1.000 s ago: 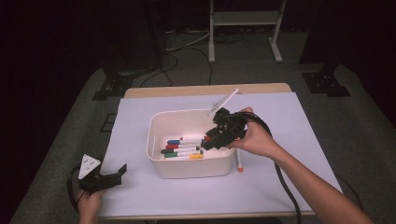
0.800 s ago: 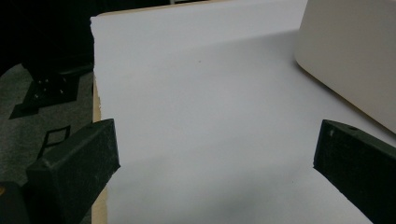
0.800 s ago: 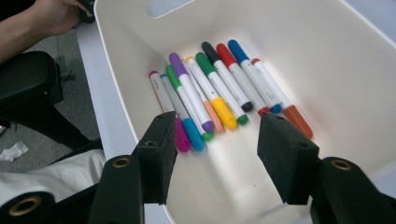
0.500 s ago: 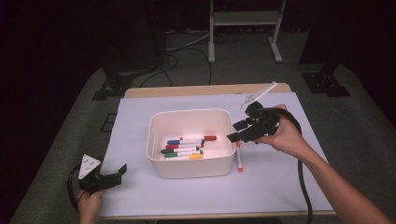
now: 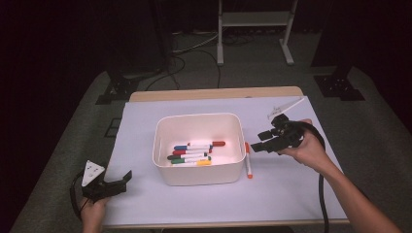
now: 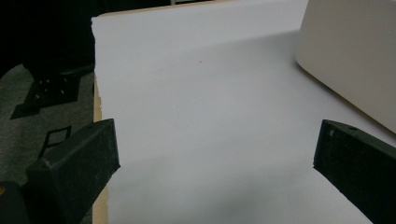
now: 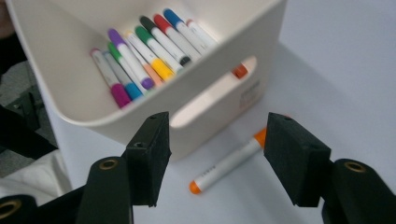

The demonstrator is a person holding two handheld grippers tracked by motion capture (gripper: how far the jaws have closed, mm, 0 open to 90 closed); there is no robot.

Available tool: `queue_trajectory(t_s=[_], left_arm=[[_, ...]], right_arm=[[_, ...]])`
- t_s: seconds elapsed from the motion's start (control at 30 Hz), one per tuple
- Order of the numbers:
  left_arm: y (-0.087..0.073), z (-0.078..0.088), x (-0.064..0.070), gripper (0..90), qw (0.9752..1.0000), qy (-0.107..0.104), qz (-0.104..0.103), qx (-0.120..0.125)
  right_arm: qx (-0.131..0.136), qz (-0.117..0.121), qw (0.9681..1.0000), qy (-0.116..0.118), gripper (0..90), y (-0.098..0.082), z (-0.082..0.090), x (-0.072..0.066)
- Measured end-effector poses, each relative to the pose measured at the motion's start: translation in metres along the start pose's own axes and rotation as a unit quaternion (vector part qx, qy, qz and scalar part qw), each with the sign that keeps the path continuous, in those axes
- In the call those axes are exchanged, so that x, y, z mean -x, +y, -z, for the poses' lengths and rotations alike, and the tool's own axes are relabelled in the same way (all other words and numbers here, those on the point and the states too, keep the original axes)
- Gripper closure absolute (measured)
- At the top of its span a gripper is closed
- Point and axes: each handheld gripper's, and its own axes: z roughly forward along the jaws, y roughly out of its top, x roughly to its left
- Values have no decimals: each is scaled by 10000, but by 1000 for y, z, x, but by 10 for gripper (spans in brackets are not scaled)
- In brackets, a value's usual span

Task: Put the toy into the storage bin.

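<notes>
A white bin stands mid-table with several coloured markers lying in it. An orange-capped white marker lies on the sheet just right of the bin. My right gripper hovers to the right of that marker, pointing at the bin. Its jaws have just been opening and hold nothing. In the right gripper view the right gripper frames the orange marker below the bin wall. My left gripper rests open near the front left corner. The left gripper is empty above bare sheet, with the bin at the upper right.
A white sheet covers the table, and a wooden edge shows at the back. Cables trail from both grippers. Dark stands and a metal frame stand on the floor behind.
The right gripper has moved from above the bin's right rim out to the right and slightly down, with its jaws spreading wider. The left gripper has stayed in place.
</notes>
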Motion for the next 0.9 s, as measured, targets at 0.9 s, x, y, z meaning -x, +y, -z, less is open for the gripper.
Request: queue_trajectory(t_s=[0.9], left_arm=[[0, 1, -1, 0, 10000, -7, -12, 4]], right_arm=[[-551, -548, 9957, -510, 384, -42, -96, 23]])
